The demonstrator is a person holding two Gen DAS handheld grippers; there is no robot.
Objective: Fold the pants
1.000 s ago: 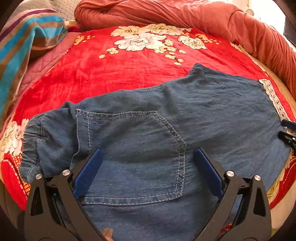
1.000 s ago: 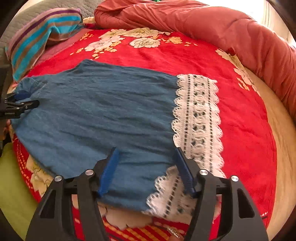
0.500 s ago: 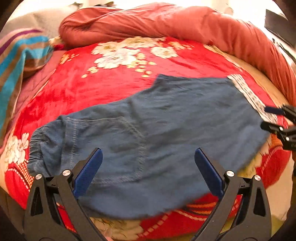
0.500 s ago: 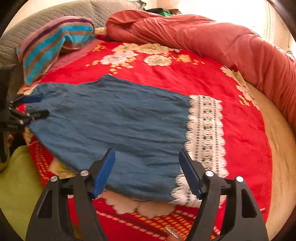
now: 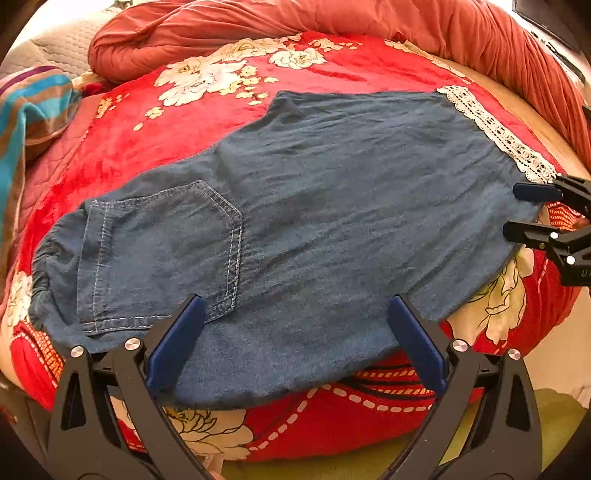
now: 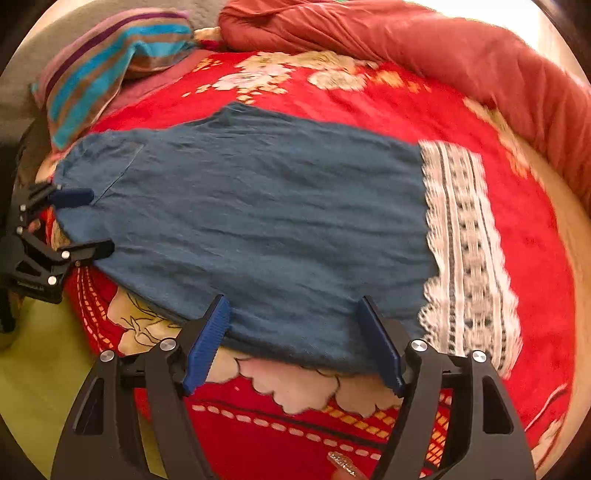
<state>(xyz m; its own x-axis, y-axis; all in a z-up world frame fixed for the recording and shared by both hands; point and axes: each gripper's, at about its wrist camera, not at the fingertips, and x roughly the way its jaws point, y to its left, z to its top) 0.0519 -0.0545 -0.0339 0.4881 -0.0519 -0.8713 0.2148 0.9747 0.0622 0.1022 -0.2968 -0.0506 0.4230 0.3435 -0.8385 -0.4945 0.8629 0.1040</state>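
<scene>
Blue pads on both pairs of fingers stand wide apart, nothing pinched. Left gripper (image 5: 295, 339) hovers over the near edge of the pants (image 5: 295, 229), fingers spread, cloth lying below them but not clamped. Right gripper (image 6: 295, 339) likewise: its fingers are apart, denim edge between them, no pad pressing on it.

Just beyond the left fingers sits the back pocket (image 5: 162, 254), and to their left the bunched waistband (image 5: 44, 266). Beyond the right fingers, off to their right, runs the white lace hem (image 6: 465, 251). Pants lie flat on the red flowered blanket (image 5: 192, 122) of the bed, waist at the left fingers, hem at the right fingers.

Progress, as a judgement: one fold looks done. Only one leg width shows, a single pocket and a single lace band, so the legs seem stacked one on the other lengthwise. Cloth is laid out fairly smooth, light wrinkles only. Left to do: bring hem to waist, maybe once more, then tidy. No crosswise fold has begun yet.

Farther out: rust quilt (image 5: 332, 22) bunched along the far side, striped pillow (image 6: 110, 55) far left.
</scene>
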